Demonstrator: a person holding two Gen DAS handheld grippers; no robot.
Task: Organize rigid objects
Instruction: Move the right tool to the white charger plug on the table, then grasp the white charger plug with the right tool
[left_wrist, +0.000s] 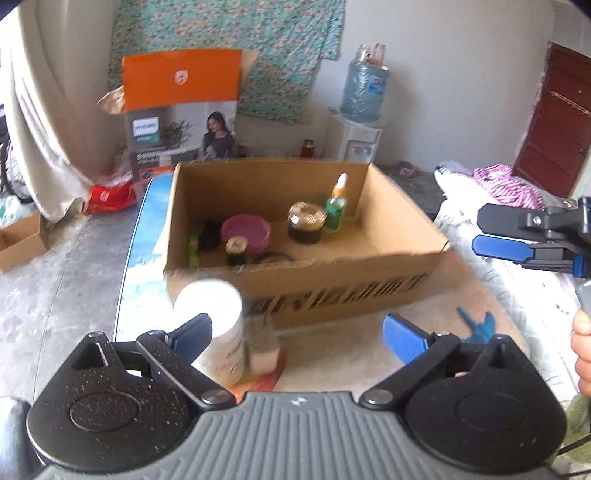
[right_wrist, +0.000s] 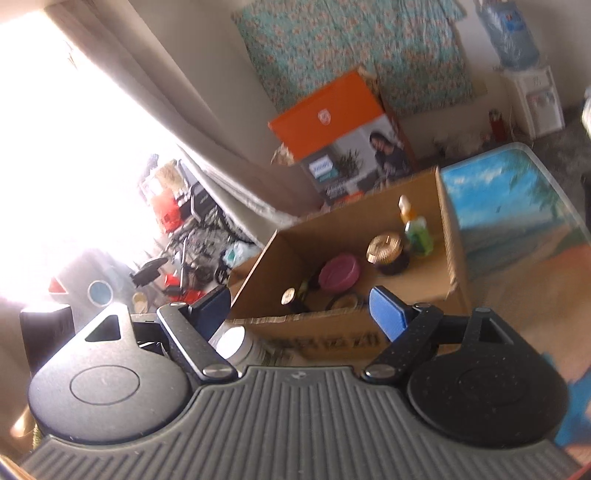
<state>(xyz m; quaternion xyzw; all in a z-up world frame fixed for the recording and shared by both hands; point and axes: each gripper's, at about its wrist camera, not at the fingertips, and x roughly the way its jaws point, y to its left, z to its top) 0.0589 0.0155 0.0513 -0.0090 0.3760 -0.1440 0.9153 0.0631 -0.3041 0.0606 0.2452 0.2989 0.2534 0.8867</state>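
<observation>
Blue pads on my left tongs (left_wrist: 297, 332) stand wide apart with nothing clamped between them; a white cylindrical container (left_wrist: 214, 321) stands upright just by the left pad, whether touching it I cannot tell, with a small beige block (left_wrist: 262, 350) beside it. My right tongs (right_wrist: 301, 312) are also spread, nothing held, and they show at the right edge of the left wrist view, level with the cardboard box (left_wrist: 332, 291). That open box sits on the tabletop (left_wrist: 351, 354) just beyond both tongs. Inside it I see a pink bowl (left_wrist: 245, 232), a dark jar with a gold lid (left_wrist: 306, 221), a green dropper bottle (left_wrist: 336, 205) standing upright beside the jar, and a small dark bottle with a pale cap (left_wrist: 236, 249) near the front wall. Behind the box stands an orange-topped carton (left_wrist: 181, 110).
</observation>
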